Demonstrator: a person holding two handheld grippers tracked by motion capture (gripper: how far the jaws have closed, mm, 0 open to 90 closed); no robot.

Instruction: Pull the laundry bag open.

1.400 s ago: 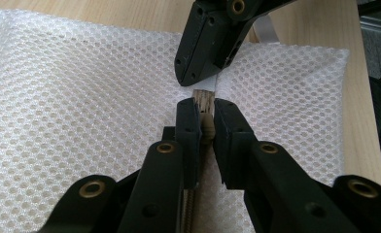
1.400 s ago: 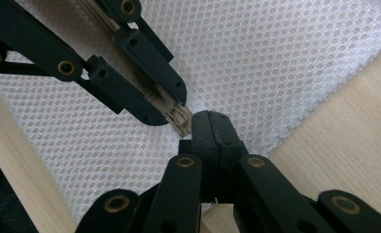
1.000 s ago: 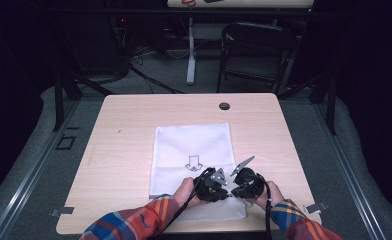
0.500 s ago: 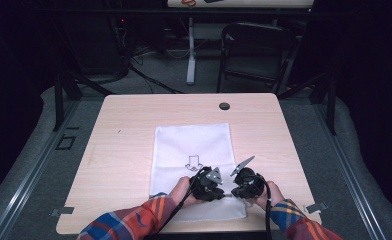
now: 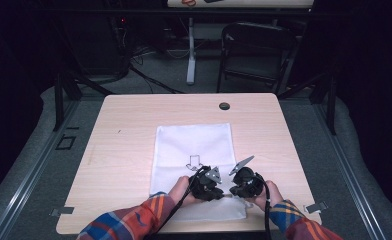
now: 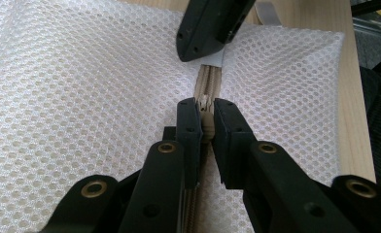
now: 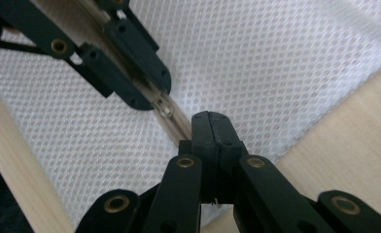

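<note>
Our left tool [image 6: 204,124] pinches the zip slider [image 6: 205,108] of a white mesh bag [image 5: 194,150] lying flat on the counter [image 5: 124,130], while our right tool [image 7: 210,127], clamped on the bag's edge, likely anchors it for pulling.

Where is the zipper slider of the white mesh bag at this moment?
In the left gripper view, the zipper slider sits between the left gripper jaws, on the beige zipper of the mesh bag, just short of the right gripper.

One mesh bag [image 5: 191,150], two grippers [image 5: 224,184]
</note>
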